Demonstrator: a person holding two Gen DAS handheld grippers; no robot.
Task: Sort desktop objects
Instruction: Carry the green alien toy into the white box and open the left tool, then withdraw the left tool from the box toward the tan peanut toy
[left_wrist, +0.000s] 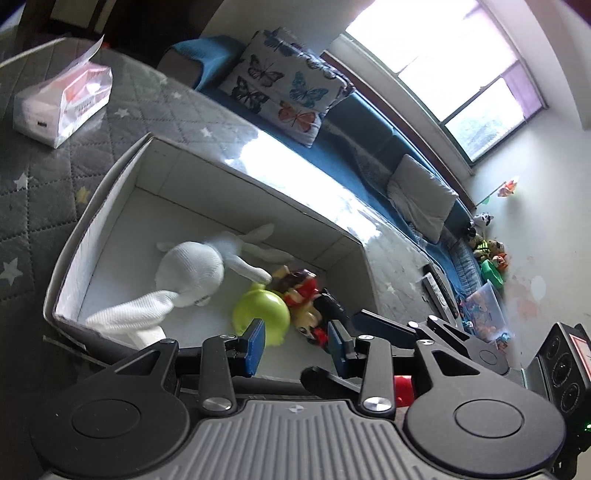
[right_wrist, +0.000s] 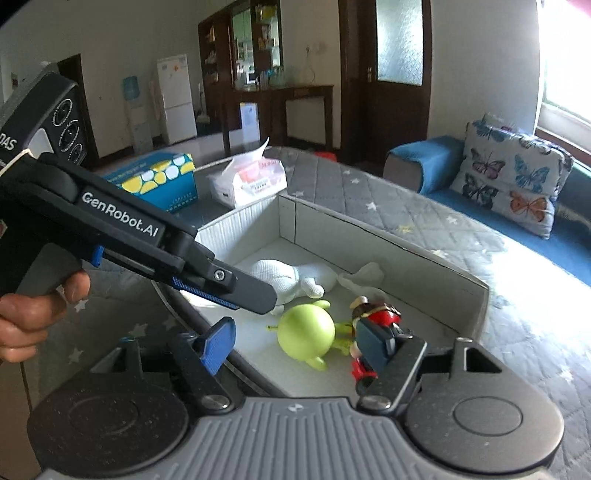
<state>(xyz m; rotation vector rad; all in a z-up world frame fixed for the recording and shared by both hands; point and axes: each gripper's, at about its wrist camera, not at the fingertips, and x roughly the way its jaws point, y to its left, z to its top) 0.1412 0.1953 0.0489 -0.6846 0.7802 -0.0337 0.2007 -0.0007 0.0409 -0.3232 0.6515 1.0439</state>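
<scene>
A grey open box (left_wrist: 92, 206) (right_wrist: 406, 229) stands on the quilted table. Inside lie a white knitted rabbit (left_wrist: 192, 273) (right_wrist: 295, 278), a lime green toy (left_wrist: 264, 312) (right_wrist: 306, 332) and a red and black doll (left_wrist: 310, 299) (right_wrist: 376, 314). My left gripper (left_wrist: 295, 345) is open and empty, just above the box's near edge, over the green toy and the doll. It also shows in the right wrist view (right_wrist: 225, 291). My right gripper (right_wrist: 295, 347) is open and empty, over the same toys. Its body shows beside the left gripper (left_wrist: 436, 332).
A tissue pack (left_wrist: 62, 99) (right_wrist: 251, 177) lies on the table beyond the box. A blue and yellow carton (right_wrist: 159, 181) stands behind it. A blue sofa with a butterfly cushion (left_wrist: 288, 85) (right_wrist: 513, 181) runs along the table's far side.
</scene>
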